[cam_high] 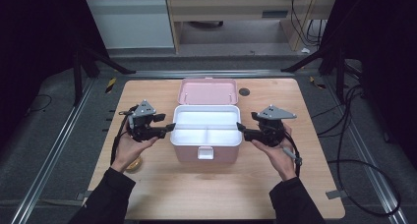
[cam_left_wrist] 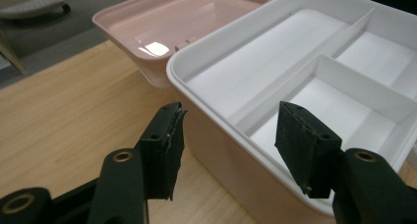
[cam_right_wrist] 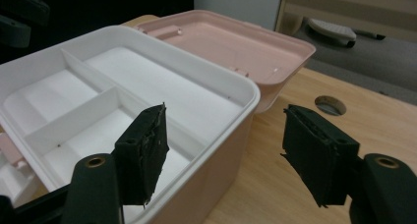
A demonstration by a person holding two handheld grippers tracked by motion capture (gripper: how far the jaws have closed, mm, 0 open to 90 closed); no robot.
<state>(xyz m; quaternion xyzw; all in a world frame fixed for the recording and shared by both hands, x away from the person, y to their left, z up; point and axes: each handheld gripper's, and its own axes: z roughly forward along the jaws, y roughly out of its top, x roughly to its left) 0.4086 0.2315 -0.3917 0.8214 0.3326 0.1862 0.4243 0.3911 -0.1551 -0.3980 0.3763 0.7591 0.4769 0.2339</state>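
Light wood forms the desk, into which a round hole is set near the far edge. A pink box with a white tray is placed at its middle, its lid laid open behind. The left claw and right claw are held half open, each straddling a tray rim, with nothing gripped. Grey floor, metal rails and what may be cabinets are seen beyond

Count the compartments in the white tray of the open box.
3: one long compartment along the hinge side, and two smaller ones, left and right, toward the latch.
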